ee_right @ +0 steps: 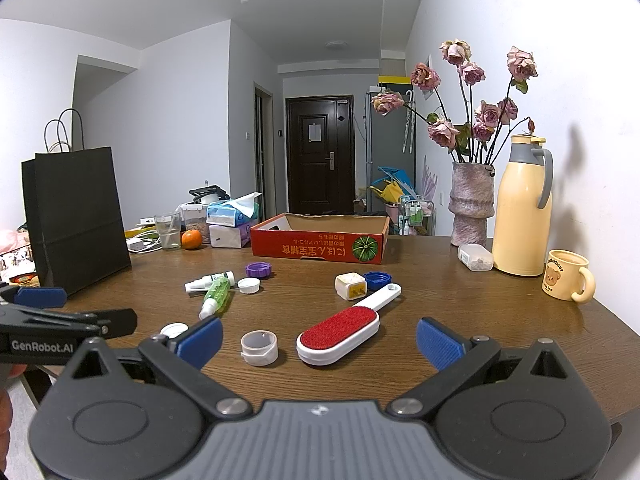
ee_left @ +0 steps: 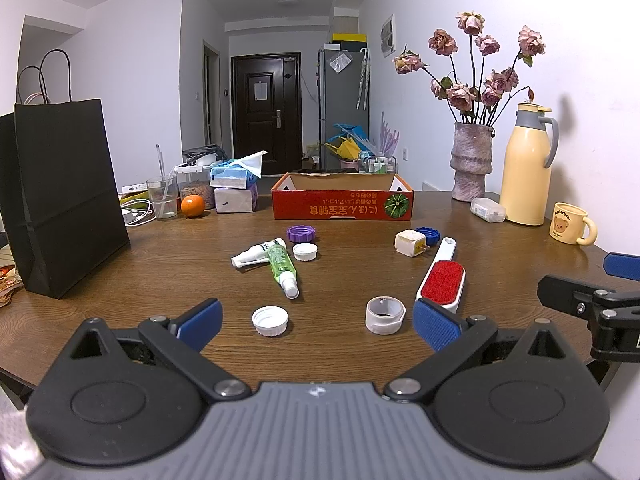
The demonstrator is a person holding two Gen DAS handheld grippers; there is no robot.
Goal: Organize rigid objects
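Small rigid items lie scattered on the wooden table [ee_left: 120,276]: a red-and-white lint brush [ee_left: 440,276] [ee_right: 344,330], a white cap [ee_left: 270,320], a clear ring cup [ee_left: 385,314] [ee_right: 259,346], a green spray bottle [ee_left: 282,266] [ee_right: 216,296], a white spray bottle [ee_left: 256,254], a purple cap [ee_left: 302,234], a blue cap [ee_left: 428,235] and a white plug cube [ee_left: 410,242] [ee_right: 351,285]. A red cardboard box [ee_left: 342,200] [ee_right: 320,246] stands open behind them. My left gripper [ee_left: 316,324] is open and empty near the front edge. My right gripper [ee_right: 318,342] is open and empty, facing the brush.
A black paper bag [ee_left: 64,200] stands at the left. A vase of dried roses [ee_left: 472,160], a yellow thermos [ee_left: 526,168] and a bear mug [ee_left: 572,224] line the right side. Tissue packs [ee_left: 234,188], a glass [ee_left: 162,198] and an orange [ee_left: 193,205] sit at the back left.
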